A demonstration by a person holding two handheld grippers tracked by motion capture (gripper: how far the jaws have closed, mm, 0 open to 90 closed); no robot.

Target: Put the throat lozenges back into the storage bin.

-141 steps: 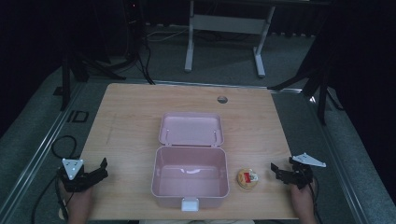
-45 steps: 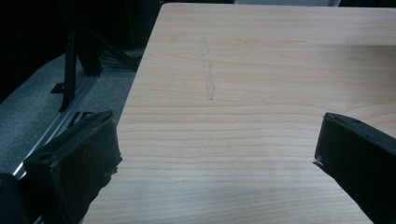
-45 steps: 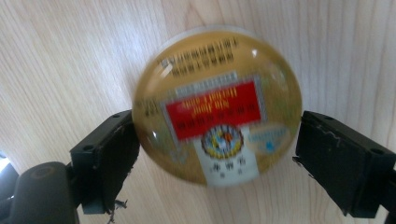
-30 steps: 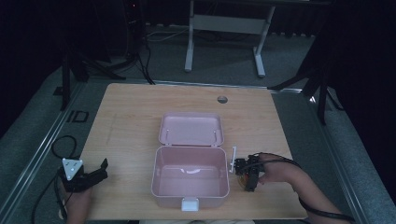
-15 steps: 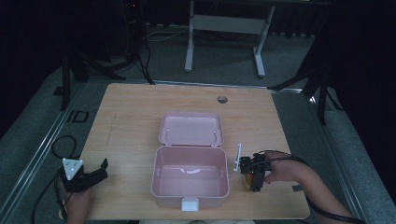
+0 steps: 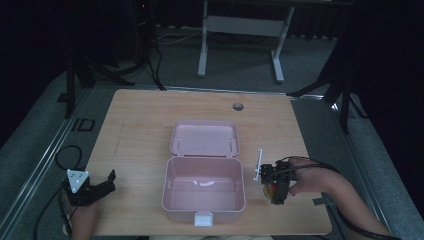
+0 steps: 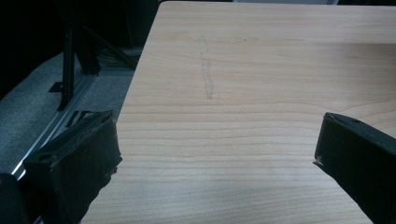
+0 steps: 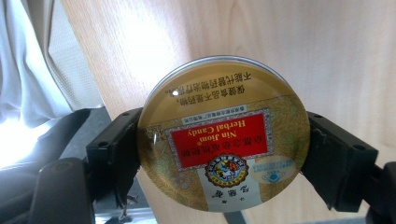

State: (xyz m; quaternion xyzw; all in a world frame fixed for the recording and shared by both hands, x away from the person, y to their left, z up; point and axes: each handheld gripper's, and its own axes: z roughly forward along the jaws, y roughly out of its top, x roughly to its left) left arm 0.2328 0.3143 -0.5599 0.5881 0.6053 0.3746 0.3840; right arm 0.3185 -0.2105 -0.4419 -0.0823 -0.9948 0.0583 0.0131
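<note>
At the near left corner of the table (image 6: 145, 120), the left hand-held gripper (image 6: 100, 188) is seen resting low, held by a hand (image 6: 82, 217) that comes in from the near edge. Its jaws are spread wide apart, and nothing is held between them; in the left gripper view only bare wood grain is seen between the two black jaws.

In the middle of the table, toward the near edge, a pink box (image 6: 203, 192) is seen standing open, with its lid (image 6: 203, 139) laid back flat on the far side. Its white latch (image 6: 203, 218) is seen at the near rim.

Just to the right of the box, the right hand-held gripper (image 6: 271, 186) is held by the right hand (image 6: 303, 180). Its jaws are closed against the two sides of a round gold candy tin (image 8: 223, 151), which is marked "Herbal Candy" on a red label. Whether the tin rests on the table or is raised above it cannot be told.
</note>
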